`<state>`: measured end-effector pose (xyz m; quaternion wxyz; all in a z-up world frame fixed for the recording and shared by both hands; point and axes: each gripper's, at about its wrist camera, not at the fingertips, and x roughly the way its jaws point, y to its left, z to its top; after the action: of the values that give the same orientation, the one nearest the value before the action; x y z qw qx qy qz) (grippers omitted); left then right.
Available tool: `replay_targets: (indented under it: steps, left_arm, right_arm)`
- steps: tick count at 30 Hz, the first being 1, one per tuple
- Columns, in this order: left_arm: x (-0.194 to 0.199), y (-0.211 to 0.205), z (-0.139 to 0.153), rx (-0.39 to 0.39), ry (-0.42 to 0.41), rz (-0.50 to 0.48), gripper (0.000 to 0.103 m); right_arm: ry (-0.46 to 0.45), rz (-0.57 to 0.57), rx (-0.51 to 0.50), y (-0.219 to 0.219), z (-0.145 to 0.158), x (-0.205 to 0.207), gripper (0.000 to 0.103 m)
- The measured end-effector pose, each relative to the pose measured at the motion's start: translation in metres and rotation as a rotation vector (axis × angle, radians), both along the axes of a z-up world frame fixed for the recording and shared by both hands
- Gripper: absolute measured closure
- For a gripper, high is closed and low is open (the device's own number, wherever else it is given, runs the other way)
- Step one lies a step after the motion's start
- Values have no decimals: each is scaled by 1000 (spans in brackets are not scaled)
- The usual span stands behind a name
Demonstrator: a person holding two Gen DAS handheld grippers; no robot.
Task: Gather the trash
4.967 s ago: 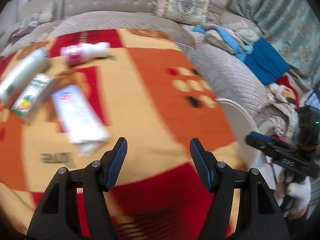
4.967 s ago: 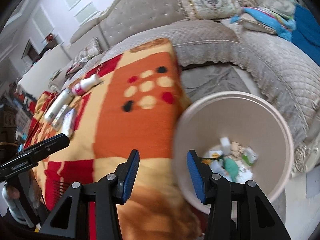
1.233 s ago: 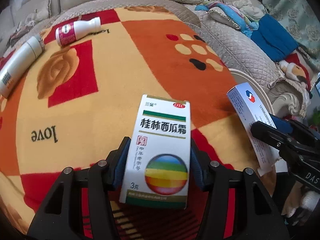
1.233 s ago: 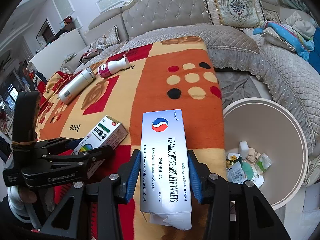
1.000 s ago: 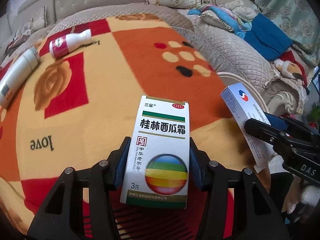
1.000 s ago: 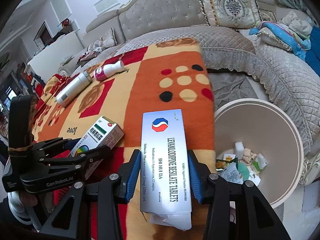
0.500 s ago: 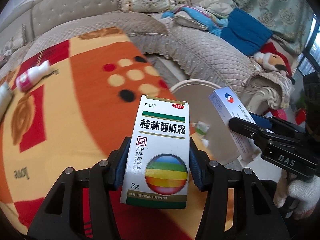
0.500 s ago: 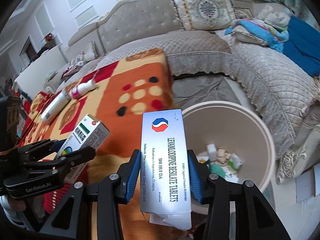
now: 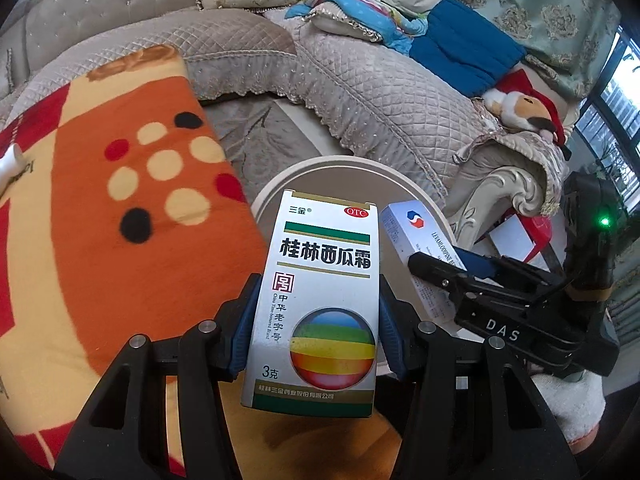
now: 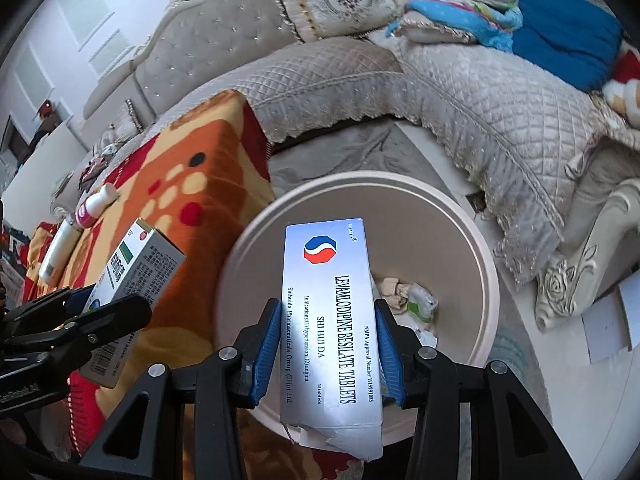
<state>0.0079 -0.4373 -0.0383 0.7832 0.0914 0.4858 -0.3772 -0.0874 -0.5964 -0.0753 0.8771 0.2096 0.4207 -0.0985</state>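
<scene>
My left gripper [image 9: 318, 324] is shut on a white medicine box with a rainbow ball [image 9: 320, 300], held upright just short of the round beige trash bin [image 9: 316, 170]. My right gripper [image 10: 326, 344] is shut on a long white tablet box [image 10: 330, 320], held over the bin's [image 10: 472, 248] opening. Crumpled wrappers [image 10: 408, 296] lie at the bin's bottom. The tablet box [image 9: 404, 228] and right gripper also show at the right of the left wrist view. The rainbow box [image 10: 132, 276] shows at the left of the right wrist view.
An orange, red and cream blanket [image 9: 104, 208] covers the surface to the left. A pink-labelled bottle [image 10: 94, 206] and a white tube [image 10: 60, 254] lie on it far back. A quilted beige sofa [image 10: 460, 84] curves behind the bin, with cushions and blue cloth [image 10: 556, 36].
Both grippers have carried their boxes rightward from over the blanket to the bin. The tablet box now hangs over the bin's opening; the rainbow box is near its rim.
</scene>
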Motion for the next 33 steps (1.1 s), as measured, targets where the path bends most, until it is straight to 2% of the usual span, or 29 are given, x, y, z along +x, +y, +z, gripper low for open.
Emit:
replay_targets:
  steps: [9, 11, 13, 15, 27, 33]
  left_arm:
    - [5, -6, -5, -12, 20, 0, 50]
    - [5, -5, -6, -11, 20, -4, 48]
    - [5, -5, -5, -19, 23, -7, 41]
    - [4, -3, -4, -24, 22, -6, 40]
    - [-3, 23, 12, -33, -58, 41, 39]
    - [-3, 46, 15, -32, -89, 85, 39]
  right_arm:
    - [12, -34, 31, -12, -11, 3, 58]
    - [9, -44, 34, -14, -11, 3, 54]
    - [9, -53, 38, -15, -11, 1, 54]
    - [7, -56, 42, -15, -10, 0, 54]
    - [-19, -20, 15, 14, 5, -10, 53]
    - [-27, 11, -20, 35, 13, -9, 47]
